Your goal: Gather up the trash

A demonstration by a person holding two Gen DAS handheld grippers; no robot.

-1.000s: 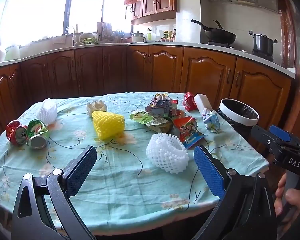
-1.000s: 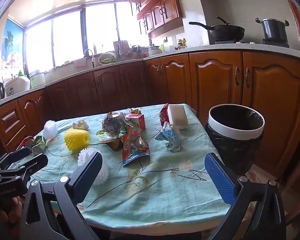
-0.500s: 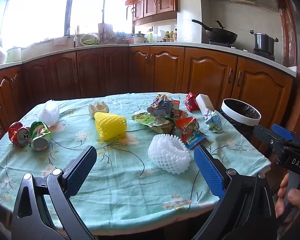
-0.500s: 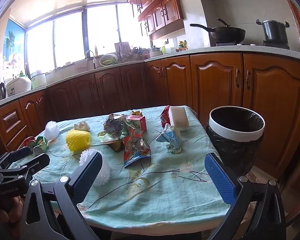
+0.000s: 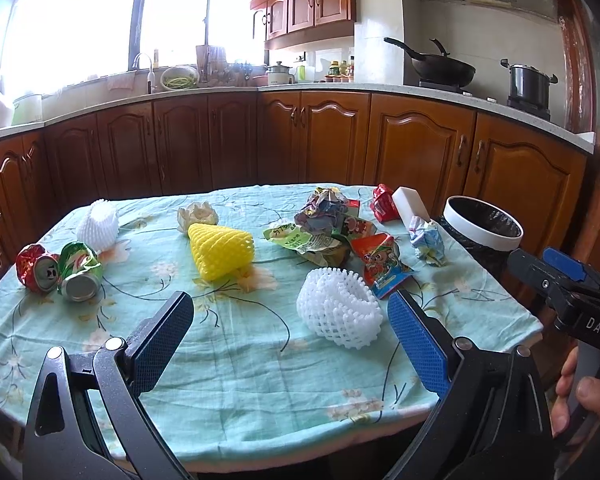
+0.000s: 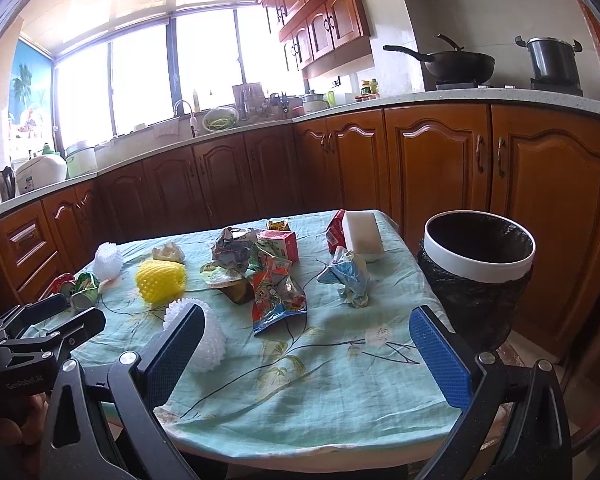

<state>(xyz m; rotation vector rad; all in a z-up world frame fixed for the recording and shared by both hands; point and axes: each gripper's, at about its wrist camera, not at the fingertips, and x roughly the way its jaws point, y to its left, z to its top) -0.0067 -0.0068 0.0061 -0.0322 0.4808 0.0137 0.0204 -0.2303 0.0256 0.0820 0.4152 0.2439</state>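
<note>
red can [image 5: 34,268]: far left of left-wrist view, crushed, on its side, touching green can
green can [image 5: 79,270]: just right of it, crushed, open end toward camera
small white net [image 5: 99,225]: upper left of table, behind cans
paper wad [image 5: 198,213]: center-left, just behind yellow net
yellow net [image 5: 221,251]: center of table, lying on its side
left gripper [image 5: 290,340]: bottom of frame, blue pads spread wide, holding nothing, over near table edge
white net [image 5: 338,313]: just inside the right pad in the picture, on the cloth
wrapper pile [image 5: 324,226]: center-right, crumpled foil and green packets heaped together
red bag [image 5: 382,265]: right of the pile, flat, near white net
red carton [image 5: 383,202]: upper right of table, touching foam block
foam block [image 5: 410,204]: white, at far right edge
blue wad [image 5: 427,240]: right side, near table edge
bin [image 5: 483,227]: right of table, on floor, white rim, black liner
right gripper [image 6: 306,350]: bottom of right-wrist view, pads wide apart, empty, over near table edge
table [image 6: 340,384]: teal floral cloth, all trash on it
</note>
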